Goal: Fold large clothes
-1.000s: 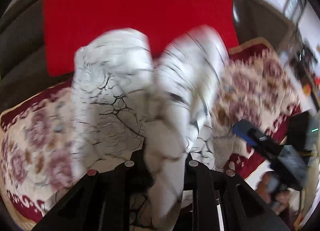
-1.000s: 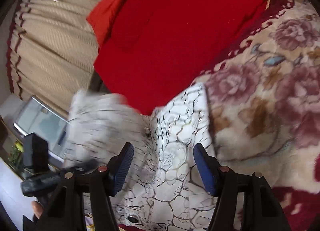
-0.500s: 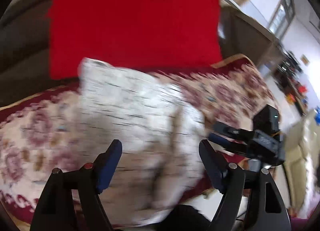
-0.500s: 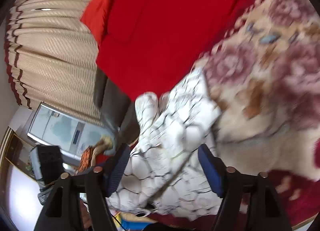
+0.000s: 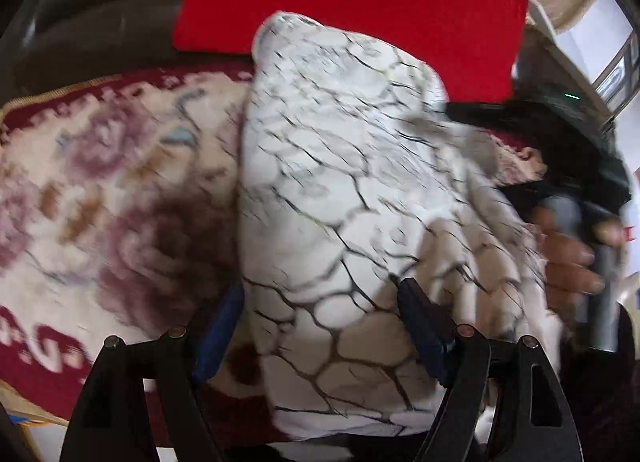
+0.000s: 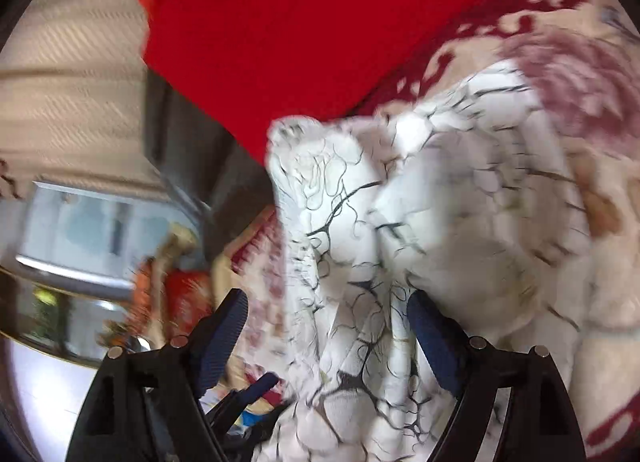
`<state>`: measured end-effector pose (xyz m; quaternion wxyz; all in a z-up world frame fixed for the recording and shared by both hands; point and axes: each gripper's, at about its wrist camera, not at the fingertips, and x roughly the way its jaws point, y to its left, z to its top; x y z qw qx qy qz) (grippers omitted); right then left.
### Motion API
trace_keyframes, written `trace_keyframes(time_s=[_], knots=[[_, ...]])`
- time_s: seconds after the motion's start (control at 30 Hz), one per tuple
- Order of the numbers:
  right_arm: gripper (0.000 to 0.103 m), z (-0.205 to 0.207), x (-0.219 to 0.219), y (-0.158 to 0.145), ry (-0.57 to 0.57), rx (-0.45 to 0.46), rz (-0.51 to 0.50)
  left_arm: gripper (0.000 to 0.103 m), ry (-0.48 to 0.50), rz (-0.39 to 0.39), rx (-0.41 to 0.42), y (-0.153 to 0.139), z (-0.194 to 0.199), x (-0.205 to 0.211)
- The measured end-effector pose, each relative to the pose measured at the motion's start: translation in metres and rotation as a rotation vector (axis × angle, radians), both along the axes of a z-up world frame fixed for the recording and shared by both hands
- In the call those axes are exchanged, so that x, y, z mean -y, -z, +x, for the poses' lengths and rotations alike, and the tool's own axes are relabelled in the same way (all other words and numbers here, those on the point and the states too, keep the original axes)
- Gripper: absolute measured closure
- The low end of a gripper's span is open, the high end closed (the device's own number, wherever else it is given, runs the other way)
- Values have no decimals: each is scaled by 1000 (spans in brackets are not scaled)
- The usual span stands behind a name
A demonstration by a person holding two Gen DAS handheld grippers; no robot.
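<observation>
Floral blanket (image 5: 100, 181) carries white garment (image 5: 340, 181), red cloth (image 5: 360, 1).

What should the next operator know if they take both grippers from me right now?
Left gripper: jaws open, straddling the near part of the white crackle-print garment, not clamped on it.
Right gripper: jaws open, the garment bunched between and ahead of them.
The garment lies in a lumpy heap on the floral blanket, in front of the red cloth.
Done: the garment looks gathered into a rough bundle; the views are blurred, so I cannot count folds.
Left: flatten it, square the edges, finish the fold.
</observation>
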<state>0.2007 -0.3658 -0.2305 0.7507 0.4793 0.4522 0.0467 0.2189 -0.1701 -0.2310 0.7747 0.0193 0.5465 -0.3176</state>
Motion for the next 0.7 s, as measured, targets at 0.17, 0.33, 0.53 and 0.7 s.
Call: trace_keyframes(time_s=[0.17, 0.33, 0.53, 0.7], knots=[[73, 19, -29, 8, -54, -13, -130, 23, -7, -50, -14, 3, -5, -6], [88, 21, -40, -16, -58, 83, -177, 23, -15, -112, -47, 2, -3, -17], [90, 12, -38, -58, -53, 286, -156, 23, -17, -140, -47, -9, -7, 3], [97, -12, 13, -51, 56, 352, -115, 18, 37, -18, 76, -13, -27, 60]])
